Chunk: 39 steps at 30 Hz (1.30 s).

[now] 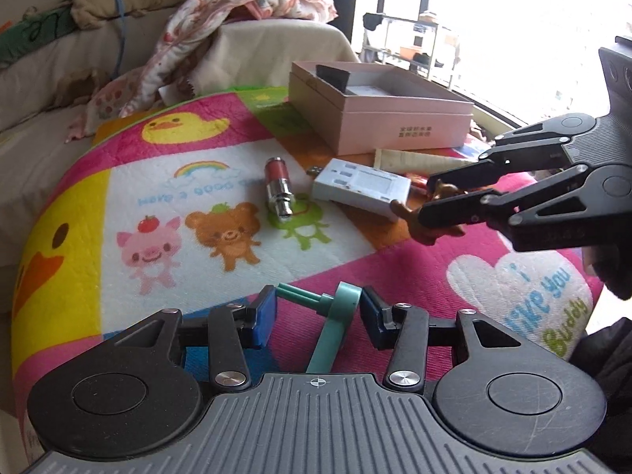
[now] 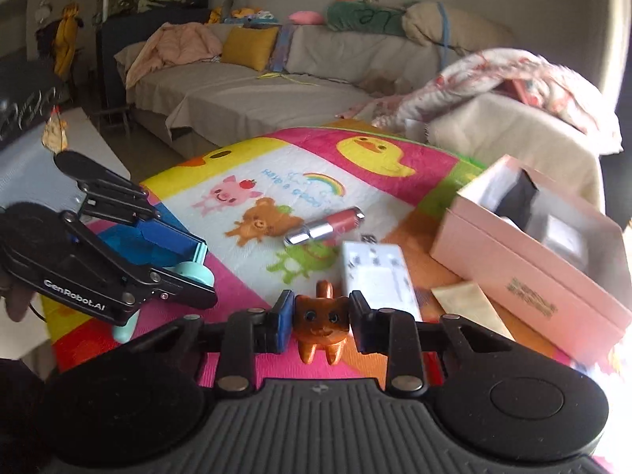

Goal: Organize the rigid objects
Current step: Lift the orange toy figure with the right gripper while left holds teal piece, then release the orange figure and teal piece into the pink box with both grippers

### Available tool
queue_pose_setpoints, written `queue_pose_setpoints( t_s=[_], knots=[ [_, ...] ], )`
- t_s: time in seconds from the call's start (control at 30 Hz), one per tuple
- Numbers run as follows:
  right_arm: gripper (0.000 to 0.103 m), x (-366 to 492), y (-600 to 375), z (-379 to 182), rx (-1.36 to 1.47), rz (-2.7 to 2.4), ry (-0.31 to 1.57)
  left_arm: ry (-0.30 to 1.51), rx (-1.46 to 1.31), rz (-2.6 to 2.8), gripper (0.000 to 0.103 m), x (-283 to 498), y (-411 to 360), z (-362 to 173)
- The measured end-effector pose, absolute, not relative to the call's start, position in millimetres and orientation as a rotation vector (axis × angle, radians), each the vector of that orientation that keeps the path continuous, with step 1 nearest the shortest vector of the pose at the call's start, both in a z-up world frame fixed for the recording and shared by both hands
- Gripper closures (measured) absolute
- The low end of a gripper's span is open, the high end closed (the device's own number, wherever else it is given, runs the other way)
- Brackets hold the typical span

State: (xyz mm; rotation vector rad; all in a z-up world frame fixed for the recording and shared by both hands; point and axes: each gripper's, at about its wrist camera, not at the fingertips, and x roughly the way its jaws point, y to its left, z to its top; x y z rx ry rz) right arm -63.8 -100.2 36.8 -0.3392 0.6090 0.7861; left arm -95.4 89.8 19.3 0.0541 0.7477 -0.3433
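Note:
My right gripper [image 2: 320, 322] is shut on a small brown animal figurine [image 2: 322, 322], held just above the colourful mat; it also shows in the left wrist view [image 1: 428, 233] at the right. My left gripper [image 1: 318, 310] is open around a teal tool [image 1: 333, 328] that lies on the mat between its blue pads [image 1: 265, 316]; the pads do not touch it. A red and silver tube [image 1: 278, 187] and a white flat box [image 1: 361, 189] lie mid-mat. An open pink box [image 1: 379, 112] stands at the mat's far side.
The cartoon mat [image 1: 205, 217] covers the table. A beige paper packet [image 1: 414, 160] lies beside the pink box. A sofa [image 2: 252, 87] with cushions and a floral blanket [image 1: 221, 19] lies beyond. A bright window is at the far right.

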Motion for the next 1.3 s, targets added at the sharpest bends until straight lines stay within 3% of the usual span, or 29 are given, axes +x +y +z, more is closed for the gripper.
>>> queue_pose_setpoints(
  t_s=[0.23, 0.5, 0.63, 0.8, 1.03, 1.23, 1.27, 1.3],
  knots=[
    [0.074, -79.1, -178.3, 78.6, -0.248, 0.682, 0.583, 0.642, 0.069, -0.518, 0.053, -92.5, 52.5, 70.5],
    [0.074, -55.0, -234.1, 173.3, -0.127, 0.52, 0.321, 0.338, 0.193, -0.571, 0.053, -22.9, 0.8, 185.0],
    [0.074, -16.8, -241.2, 209.0, -0.103, 0.427, 0.241, 0.305, 0.143, -0.559, 0.053, 31.0, -15.7, 214.2],
    [0.074, 45.8, -237.6, 207.6, -0.064, 0.354, 0.297, 0.437, 0.048, -0.52, 0.053, 100.7, -32.1, 176.4],
    [0.074, 93.1, -222.4, 135.9, -0.054, 0.361, 0.482, 0.603, 0.013, -0.51, 0.053, 147.8, -32.6, 94.4],
    [0.074, 120.7, -212.3, 83.9, -0.046, 0.379, 0.639, 0.595, 0.027, -0.469, 0.053, 158.0, -24.3, 78.8],
    [0.071, 123.6, -214.2, 80.0, -0.025, 0.387, 0.652, 0.565, 0.017, -0.466, 0.053, 156.0, -20.7, 82.2],
    [0.06, 124.4, -216.5, 77.7, -0.005, 0.384, 0.659, 0.545, -0.003, -0.478, 0.053, 152.8, -16.8, 88.9]
  ],
)
